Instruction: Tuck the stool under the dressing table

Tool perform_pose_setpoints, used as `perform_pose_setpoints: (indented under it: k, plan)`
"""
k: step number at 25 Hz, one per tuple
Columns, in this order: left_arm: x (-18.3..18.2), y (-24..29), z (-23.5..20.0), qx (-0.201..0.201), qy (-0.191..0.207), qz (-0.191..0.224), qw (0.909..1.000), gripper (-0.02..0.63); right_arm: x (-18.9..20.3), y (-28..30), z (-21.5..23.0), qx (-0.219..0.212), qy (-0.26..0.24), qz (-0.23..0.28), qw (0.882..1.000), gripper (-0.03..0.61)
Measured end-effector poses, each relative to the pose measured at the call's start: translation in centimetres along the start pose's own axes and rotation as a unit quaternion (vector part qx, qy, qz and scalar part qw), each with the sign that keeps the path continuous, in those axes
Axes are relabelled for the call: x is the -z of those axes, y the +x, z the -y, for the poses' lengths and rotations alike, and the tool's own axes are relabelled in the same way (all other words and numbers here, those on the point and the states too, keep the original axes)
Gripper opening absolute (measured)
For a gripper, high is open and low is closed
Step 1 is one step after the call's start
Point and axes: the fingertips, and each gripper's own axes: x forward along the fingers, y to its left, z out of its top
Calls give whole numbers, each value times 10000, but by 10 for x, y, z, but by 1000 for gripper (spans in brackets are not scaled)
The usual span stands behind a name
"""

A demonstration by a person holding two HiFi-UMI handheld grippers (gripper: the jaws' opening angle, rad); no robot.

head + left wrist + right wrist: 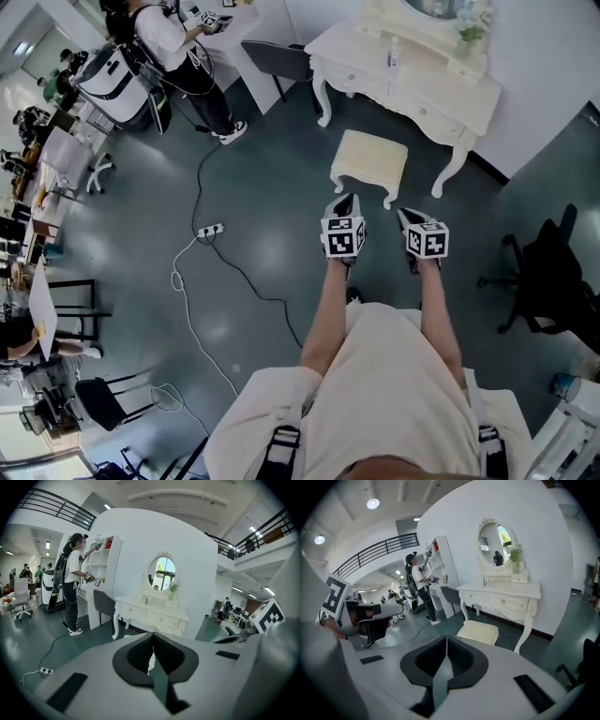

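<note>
A cream cushioned stool [369,163] [478,632] stands on the dark floor in front of the white dressing table [412,80] [151,615] [501,595], outside its leg space. My left gripper [344,203] [153,652] and right gripper [406,219] [446,654] are held side by side just short of the stool's near edge, touching nothing. Both are shut with nothing between the jaws. An oval mirror [162,573] [496,538] tops the table.
A dark chair [279,60] stands left of the dressing table beside a white shelf unit [102,573]. A person [178,47] with grippers stands there. A power strip [210,230] and white cable lie on the floor at left. A black office chair [548,277] is at right.
</note>
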Motion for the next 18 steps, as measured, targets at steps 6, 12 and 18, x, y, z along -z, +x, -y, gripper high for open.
perform_pose_setpoints:
  k: [6,12,18]
  plan:
    - [9,-8,-41,17,-20,-120,9999,15,4,26,-24,26,123,-44,9999,46]
    - [1,-13,-71,-67,-169,-45,9998,15,-1,43,-39,-24,111,-124,9999,46]
    - [1,-6,-95,-148,-206,-122,9996,15,-11,67,-45,-94,140,-179,9997,46]
